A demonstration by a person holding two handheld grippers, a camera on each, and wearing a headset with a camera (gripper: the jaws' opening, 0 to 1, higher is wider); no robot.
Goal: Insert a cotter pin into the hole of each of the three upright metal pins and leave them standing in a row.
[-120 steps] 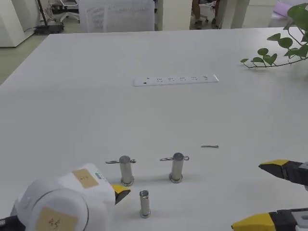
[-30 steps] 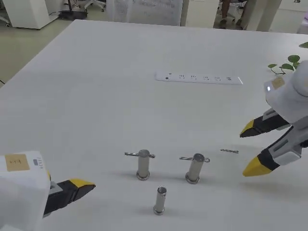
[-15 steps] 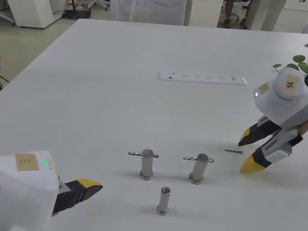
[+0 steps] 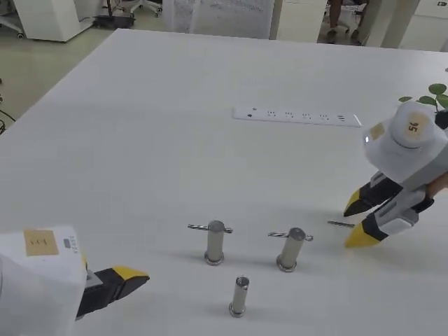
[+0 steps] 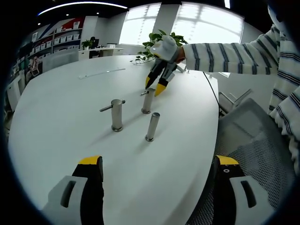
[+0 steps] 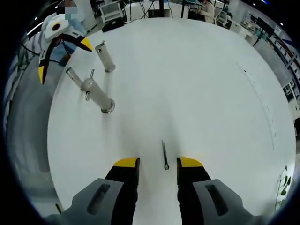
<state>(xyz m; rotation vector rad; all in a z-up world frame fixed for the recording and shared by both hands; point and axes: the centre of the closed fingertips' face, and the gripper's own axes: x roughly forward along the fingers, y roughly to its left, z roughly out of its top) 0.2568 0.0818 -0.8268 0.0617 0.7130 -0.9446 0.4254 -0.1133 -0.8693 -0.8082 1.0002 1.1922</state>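
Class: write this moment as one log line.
right gripper: open, facing loose cotter pin | left gripper: open | two metal pins pinned, third pin bare

Right gripper [image 6: 158, 162]: jaws apart, only the loose cotter pin [image 6: 165, 154] on bare table [image 6: 197, 84] between the tips. Straight ahead is clear. The first cottered post [image 6: 97, 95] stands ahead-left, off the jaw line.
Left gripper [image 5: 157, 161]: open table between the jaws, then the bare post [image 5: 151, 126] ahead. The second cottered post [image 5: 116, 115] is beyond it, ahead-left.

1. I make out two handwritten digits, perhaps "95", on the round sticker [image 4: 413, 128] on the right gripper [image 4: 350, 227].
2. The square sticker [image 4: 40, 243] on the left gripper [image 5: 154, 160] has marks I cannot read.
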